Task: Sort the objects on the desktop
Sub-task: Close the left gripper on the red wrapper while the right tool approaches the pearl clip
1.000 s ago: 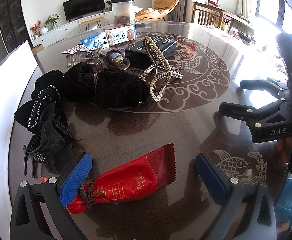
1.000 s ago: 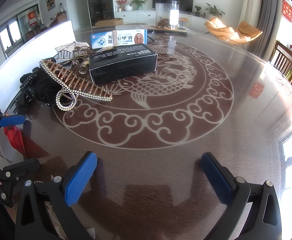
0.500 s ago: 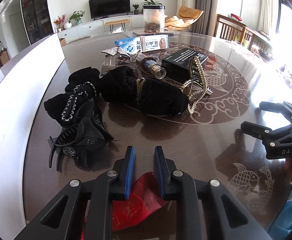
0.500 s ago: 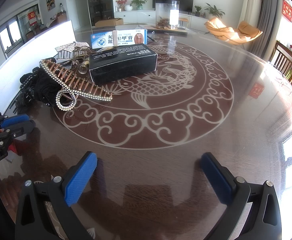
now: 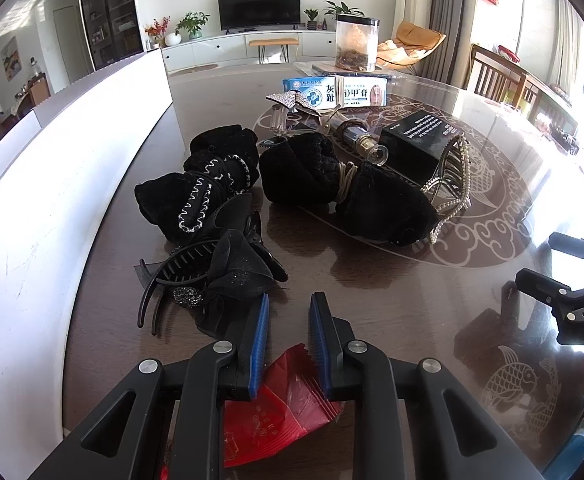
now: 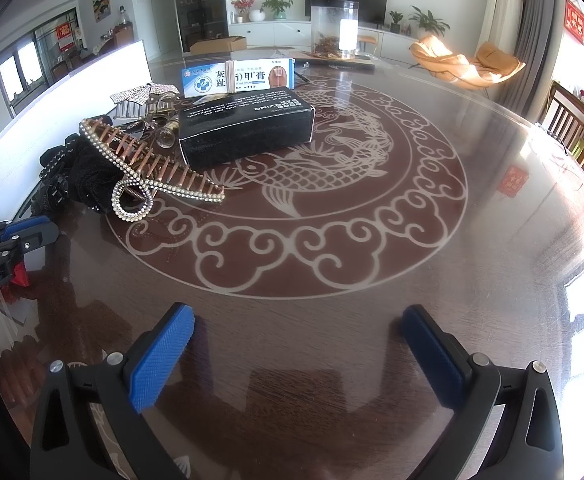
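My left gripper [image 5: 288,344] is shut on a red snack packet [image 5: 280,408], which hangs below the jaws above the table. It also shows at the left edge of the right wrist view [image 6: 12,240]. Ahead lie a black claw clip with a bow [image 5: 220,276], black hair bows [image 5: 204,188] [image 5: 348,188], a pearl hair clip [image 5: 450,184] [image 6: 148,172], a black box [image 5: 416,142] [image 6: 248,128], a small bottle [image 5: 362,142] and a blue-white ointment box [image 5: 340,92] [image 6: 238,78]. My right gripper [image 6: 292,356] is open and empty over bare table.
The dark round table [image 6: 332,240] has a fish pattern. A white board [image 5: 52,200] stands along its left edge. A clear jar [image 5: 356,42] [image 6: 334,30] stands at the far side. Chairs [image 6: 572,128] stand at the right.
My left gripper closed on the red packet and lifted it, drawing back from the table. The right gripper has not moved.
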A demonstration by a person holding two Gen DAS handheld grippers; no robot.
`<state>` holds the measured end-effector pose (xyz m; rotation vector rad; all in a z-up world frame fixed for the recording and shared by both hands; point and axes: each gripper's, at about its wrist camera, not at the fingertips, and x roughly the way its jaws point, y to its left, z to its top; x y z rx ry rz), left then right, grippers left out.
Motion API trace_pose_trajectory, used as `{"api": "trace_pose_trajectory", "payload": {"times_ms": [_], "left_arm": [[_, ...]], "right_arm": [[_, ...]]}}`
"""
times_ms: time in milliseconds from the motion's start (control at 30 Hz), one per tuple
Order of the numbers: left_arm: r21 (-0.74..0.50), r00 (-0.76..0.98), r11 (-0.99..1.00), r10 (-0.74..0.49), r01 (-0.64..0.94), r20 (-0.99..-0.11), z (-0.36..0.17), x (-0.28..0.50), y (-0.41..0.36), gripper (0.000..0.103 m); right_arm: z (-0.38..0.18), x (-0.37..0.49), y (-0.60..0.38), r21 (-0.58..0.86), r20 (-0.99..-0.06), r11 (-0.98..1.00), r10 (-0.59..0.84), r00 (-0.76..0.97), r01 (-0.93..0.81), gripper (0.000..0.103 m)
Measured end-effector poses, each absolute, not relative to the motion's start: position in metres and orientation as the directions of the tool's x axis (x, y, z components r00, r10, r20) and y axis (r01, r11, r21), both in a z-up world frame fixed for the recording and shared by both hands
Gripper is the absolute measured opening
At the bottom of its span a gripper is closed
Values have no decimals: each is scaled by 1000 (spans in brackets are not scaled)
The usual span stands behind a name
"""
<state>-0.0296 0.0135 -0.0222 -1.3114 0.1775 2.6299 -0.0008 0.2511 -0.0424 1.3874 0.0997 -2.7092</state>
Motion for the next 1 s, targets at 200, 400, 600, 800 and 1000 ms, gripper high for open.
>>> {"api": "trace_pose_trajectory", "payload": {"times_ms": [200,400,600,800,1000], "left_arm": [[-3,-569,-983,107,-181,-815,-26,-34,4,79],[6,-569,-980,109,-197,-815,-28,-33,8,86],[4,-570,-980,113,-200,-814,-28,-34,9,88],[4,-572,-980,112,-198,-813,-28,-33,8,89],[4,-562,-982,103,-187,-820,-29,-33,6,99]], "right_arm": [[-42,-1,251,-15,-812,-993,-56,-581,115,103],[-41,-4,246,-11,-823,-984,-91,-560,176,103],[-39,-19,184,-85,-840,-863,-206,-502,497,103],[-38,-54,147,-173,-807,-804,-215,-550,569,103],[-44,-87,152,-7,-834,-822,-309,-457,569,103]]}}
